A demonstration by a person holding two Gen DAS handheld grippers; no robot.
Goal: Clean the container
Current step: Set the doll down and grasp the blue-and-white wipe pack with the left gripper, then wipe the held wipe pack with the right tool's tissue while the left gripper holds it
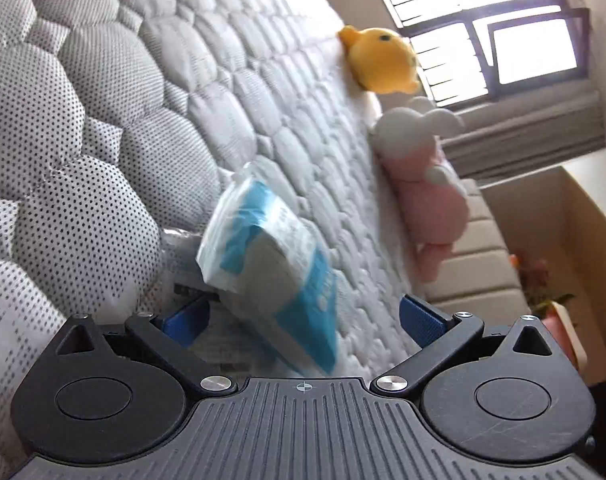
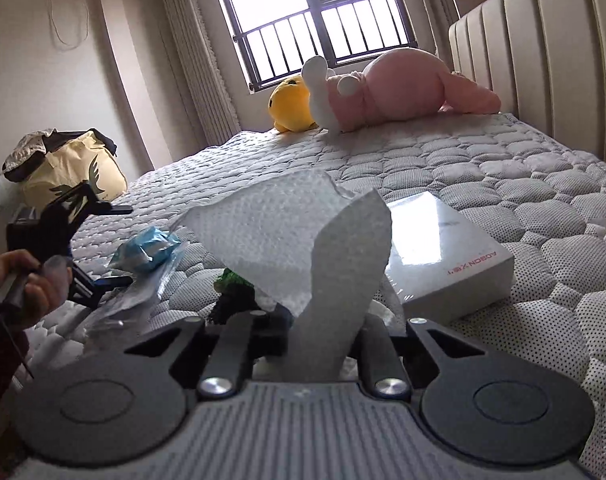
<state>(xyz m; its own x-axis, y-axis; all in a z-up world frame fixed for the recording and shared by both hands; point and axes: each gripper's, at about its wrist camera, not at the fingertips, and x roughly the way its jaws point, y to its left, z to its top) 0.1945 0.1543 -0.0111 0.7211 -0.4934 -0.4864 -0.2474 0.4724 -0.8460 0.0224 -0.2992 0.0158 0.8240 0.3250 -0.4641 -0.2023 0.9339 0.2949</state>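
Right gripper [image 2: 321, 332] pinches a white tissue [image 2: 303, 236]; white box [image 2: 443, 252] just ahead-right of it on the mattress [image 2: 483, 168].
Left gripper [image 1: 303, 320] wide, holding nothing, blue-white tissue pack [image 1: 271, 268] between its fingers. Pink plush [image 2: 403, 84] and yellow plush [image 2: 289, 102] far ahead.

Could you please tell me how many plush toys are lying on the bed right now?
2: a yellow plush by the window, and a pink and white plush beside it, nearer the headboard. Others may be hidden out of frame.
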